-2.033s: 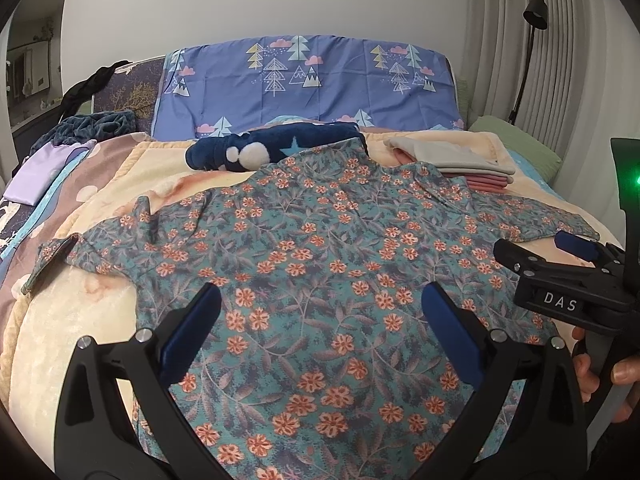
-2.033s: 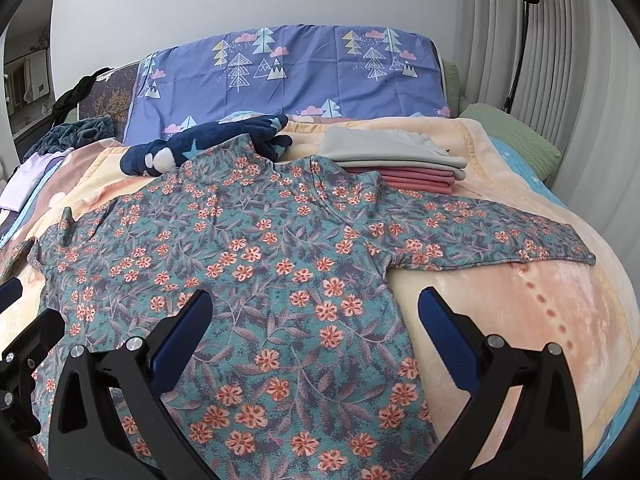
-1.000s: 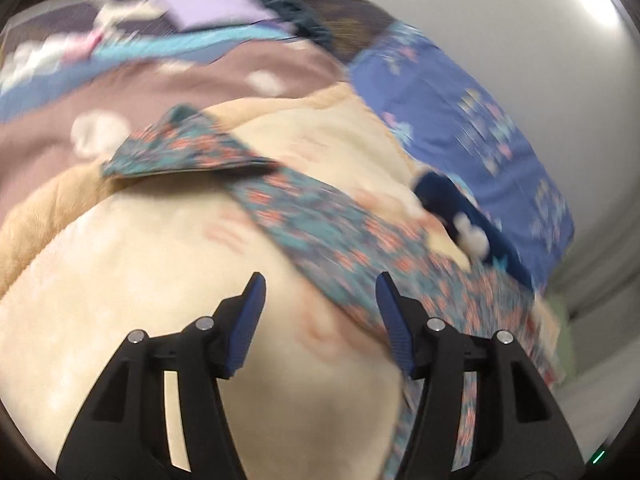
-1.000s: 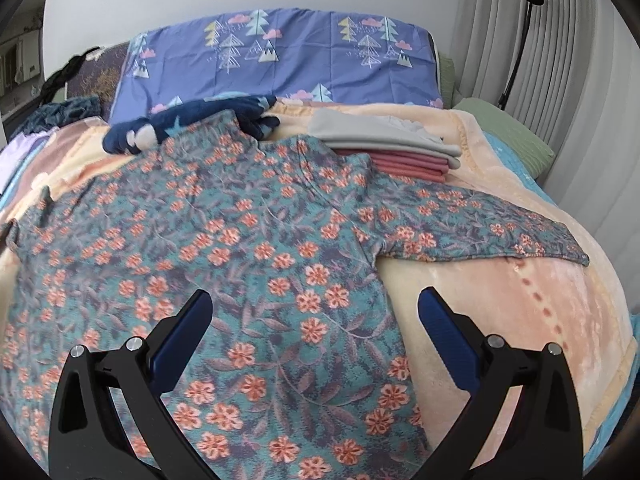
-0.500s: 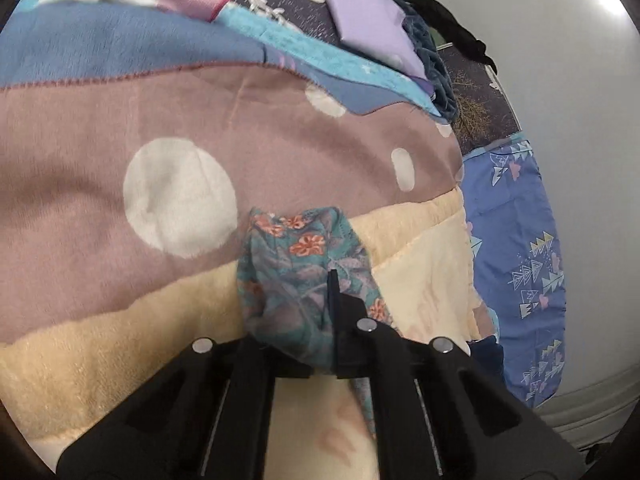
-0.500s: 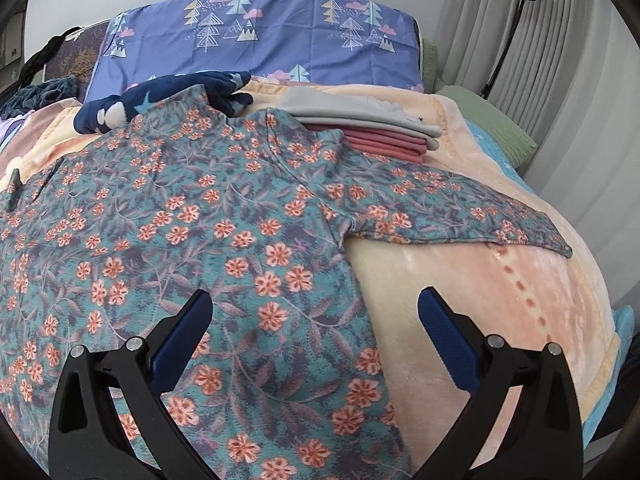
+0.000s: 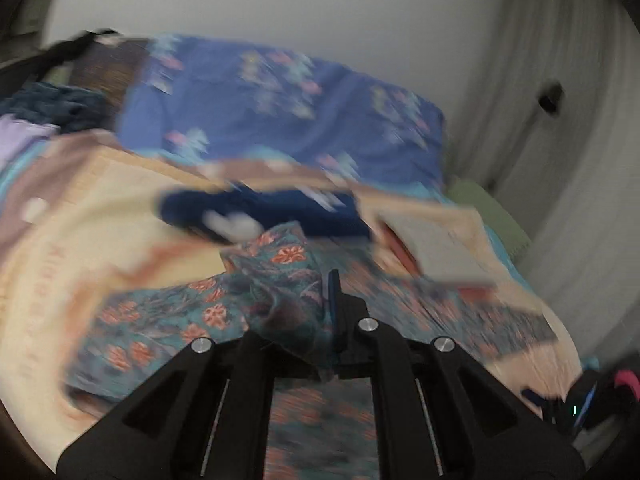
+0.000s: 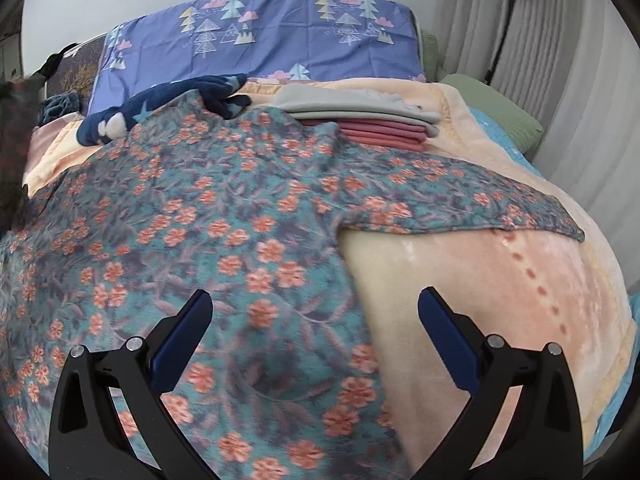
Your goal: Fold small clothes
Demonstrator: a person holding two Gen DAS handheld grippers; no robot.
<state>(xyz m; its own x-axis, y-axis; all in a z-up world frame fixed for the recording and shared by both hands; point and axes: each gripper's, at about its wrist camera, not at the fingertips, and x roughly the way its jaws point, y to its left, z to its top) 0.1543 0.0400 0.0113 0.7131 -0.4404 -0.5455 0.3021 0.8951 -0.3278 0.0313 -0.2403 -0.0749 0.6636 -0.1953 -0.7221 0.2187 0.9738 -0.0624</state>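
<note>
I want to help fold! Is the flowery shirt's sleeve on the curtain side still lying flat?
Yes, spread flat. That sleeve lies stretched out on the blanket, unfolded; the right gripper is open above the floral shirt.

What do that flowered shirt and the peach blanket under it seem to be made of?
The flowered shirt looks like thin, matte woven cloth, perhaps cotton or rayon: it lies flat and bunches softly where the left gripper pinches its sleeve. The peach blanket looks like plush fleece, with a fuzzy nap and a soft sheen.

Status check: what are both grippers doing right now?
Left gripper shut on floral shirt sleeve. Right gripper open above hem. Folded stack beyond.
</note>
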